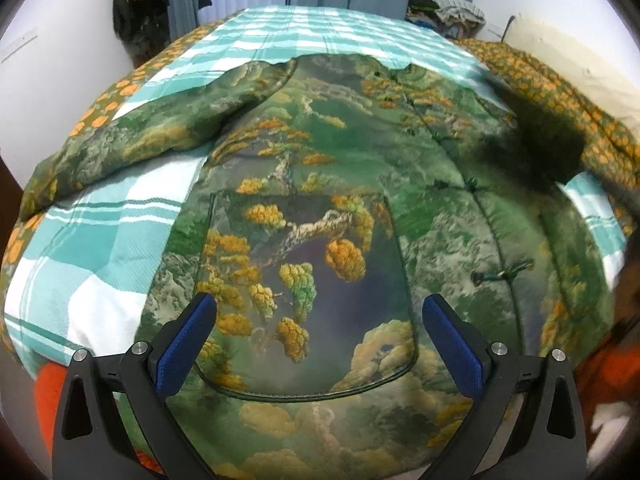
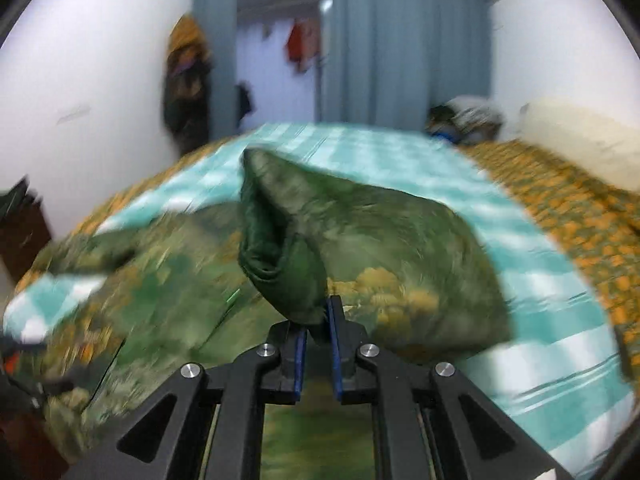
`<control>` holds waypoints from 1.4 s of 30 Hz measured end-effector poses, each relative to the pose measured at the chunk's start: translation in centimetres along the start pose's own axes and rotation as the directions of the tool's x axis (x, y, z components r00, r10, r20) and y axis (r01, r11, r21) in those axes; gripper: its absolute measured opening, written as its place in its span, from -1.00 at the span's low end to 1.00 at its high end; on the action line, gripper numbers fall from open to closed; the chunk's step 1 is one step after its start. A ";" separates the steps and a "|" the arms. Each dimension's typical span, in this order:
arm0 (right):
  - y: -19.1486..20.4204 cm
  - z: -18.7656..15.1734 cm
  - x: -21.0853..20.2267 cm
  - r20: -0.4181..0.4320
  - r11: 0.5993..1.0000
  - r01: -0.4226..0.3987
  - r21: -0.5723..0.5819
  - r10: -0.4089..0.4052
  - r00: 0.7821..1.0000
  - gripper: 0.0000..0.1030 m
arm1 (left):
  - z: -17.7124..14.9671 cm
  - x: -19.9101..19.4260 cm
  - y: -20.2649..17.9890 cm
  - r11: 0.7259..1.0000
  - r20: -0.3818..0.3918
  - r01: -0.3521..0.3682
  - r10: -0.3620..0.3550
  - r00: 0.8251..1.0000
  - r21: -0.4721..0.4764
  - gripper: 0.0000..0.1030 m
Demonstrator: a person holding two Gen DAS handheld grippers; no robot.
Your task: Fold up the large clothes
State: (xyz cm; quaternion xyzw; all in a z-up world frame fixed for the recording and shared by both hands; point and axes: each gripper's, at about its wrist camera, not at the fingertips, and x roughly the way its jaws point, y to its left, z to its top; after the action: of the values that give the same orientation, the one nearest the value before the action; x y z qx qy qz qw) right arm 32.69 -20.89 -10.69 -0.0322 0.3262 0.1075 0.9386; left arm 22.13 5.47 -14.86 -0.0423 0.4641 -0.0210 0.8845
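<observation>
**Jacket spread on bed, right sleeve lifted**

Jacket, padded, green landscape print with orange foliage, lies front-up on the teal-and-white checked blanket. Long axis runs away from the left wrist camera: hem nearest, collar at the far end. One sleeve stretches out to the left across the blanket. A patch pocket sits between the left gripper fingers, which are spread wide and hold nothing, hovering over the lower front.

Right gripper fingers are clenched on the cuff end of the other sleeve, raised off the bed, dark green lining visible at the opening.

Right wrist view is heavily motion-blurred; print detail there is unreadable. A dark blur at the jacket's right edge cannot be identified.

Orange-flowered bedspread borders the blanket. White walls, grey-blue curtains at the far end, clothes hanging on the left wall.
</observation>
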 end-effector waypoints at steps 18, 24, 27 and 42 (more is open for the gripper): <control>0.7 -7.6 -5.6 -0.106 0.985 -0.100 0.143 0.116 0.988 0.23 | 9.8 9.3 -11.6 0.890 -0.259 0.450 -0.453 0.853 -0.072 0.56; 0.0 -7.7 -5.6 -0.081 0.982 -0.110 0.155 0.124 0.989 0.23 | 10.6 12.3 -14.1 0.959 -0.269 0.280 -0.279 0.922 -0.035 -0.78; -0.3 -7.8 -5.7 -0.062 0.987 -0.098 0.131 0.107 0.992 0.23 | 11.8 10.6 -13.9 0.947 -0.251 0.318 -0.319 0.914 -0.047 -0.87; -9.2 -1.9 -0.2 -0.085 0.967 -0.018 0.253 0.041 0.996 0.23 | 21.2 15.8 -7.3 0.989 -0.115 0.150 -0.149 0.982 0.001 -0.88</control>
State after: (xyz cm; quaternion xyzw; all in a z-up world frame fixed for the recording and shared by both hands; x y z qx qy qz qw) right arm 33.41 -30.13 -12.18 0.0873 0.3795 0.0778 0.9178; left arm 48.60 -1.87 -15.09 -0.0717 0.5096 -0.0920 0.8525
